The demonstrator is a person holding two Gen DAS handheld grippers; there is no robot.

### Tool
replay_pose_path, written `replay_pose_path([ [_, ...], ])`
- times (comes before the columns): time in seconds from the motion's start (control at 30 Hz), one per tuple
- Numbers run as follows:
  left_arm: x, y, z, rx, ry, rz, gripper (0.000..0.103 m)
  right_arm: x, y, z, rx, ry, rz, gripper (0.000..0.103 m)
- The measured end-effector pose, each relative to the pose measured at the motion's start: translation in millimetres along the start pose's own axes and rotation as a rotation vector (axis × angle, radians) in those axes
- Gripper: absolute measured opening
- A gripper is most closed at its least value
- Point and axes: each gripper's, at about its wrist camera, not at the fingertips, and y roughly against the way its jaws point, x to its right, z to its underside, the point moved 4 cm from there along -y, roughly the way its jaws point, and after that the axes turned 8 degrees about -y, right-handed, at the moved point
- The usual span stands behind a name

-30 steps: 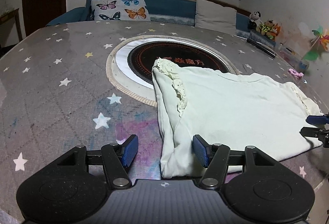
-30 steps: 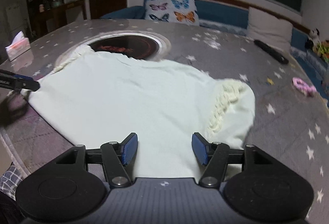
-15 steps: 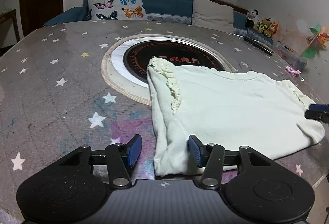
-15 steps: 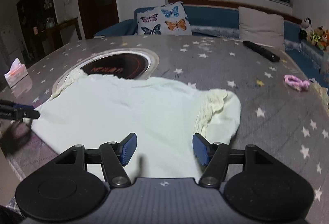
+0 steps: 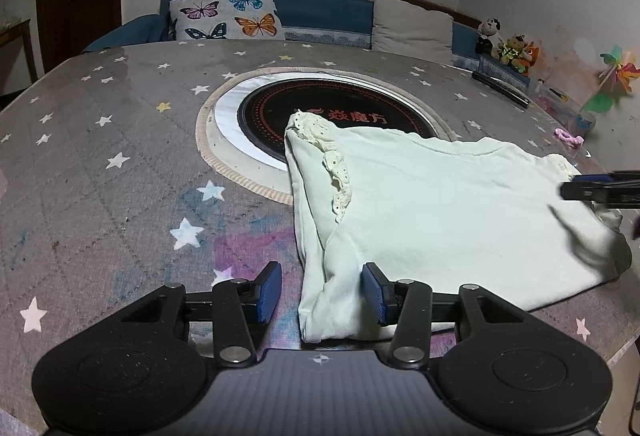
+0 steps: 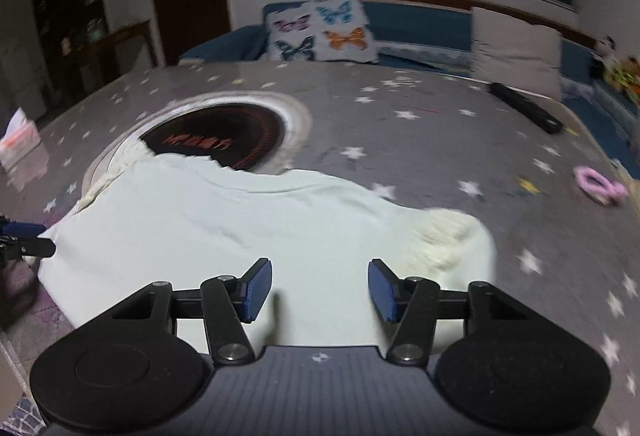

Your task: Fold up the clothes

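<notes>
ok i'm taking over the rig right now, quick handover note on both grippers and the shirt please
Left hand-held gripper: open, empty, low at the shirt's near-left hem corner, its pads either side of that folded edge.
Right hand-held gripper: open, empty, over the hem near the right sleeve.
Pale green shirt: lies flat on the star-print table, collar side partly over the round black cooktop. Both lace-trimmed sleeves look turned in.
Done: shirt spread out, sleeve sides apparently folded.
Left: grip the hem at both corners and fold the body up toward the collar, then smooth it.
</notes>
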Motion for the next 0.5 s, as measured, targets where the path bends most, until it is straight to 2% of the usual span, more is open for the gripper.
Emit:
replay_pose_path([
  [0.07, 0, 0, 0, 0.001, 0.0, 0.0, 0.048, -10, -17, -7, -0.008, 0.02, -0.007, 0.051],
  [0.2, -1, -1, 0, 0.003, 0.001, 0.004, 0.048, -14, -49, -21, -0.033, 0.017, 0.012, 0.04],
  [0.33, -1, 0, 1, 0.004, -0.004, 0.01, 0.048, -7, -61, -32, -0.035, -0.026, 0.028, 0.031],
  [0.5, -2, 1, 1, 0.005, -0.005, 0.019, 0.048, 3, -73, -48, -0.03, -0.083, 0.043, 0.029],
])
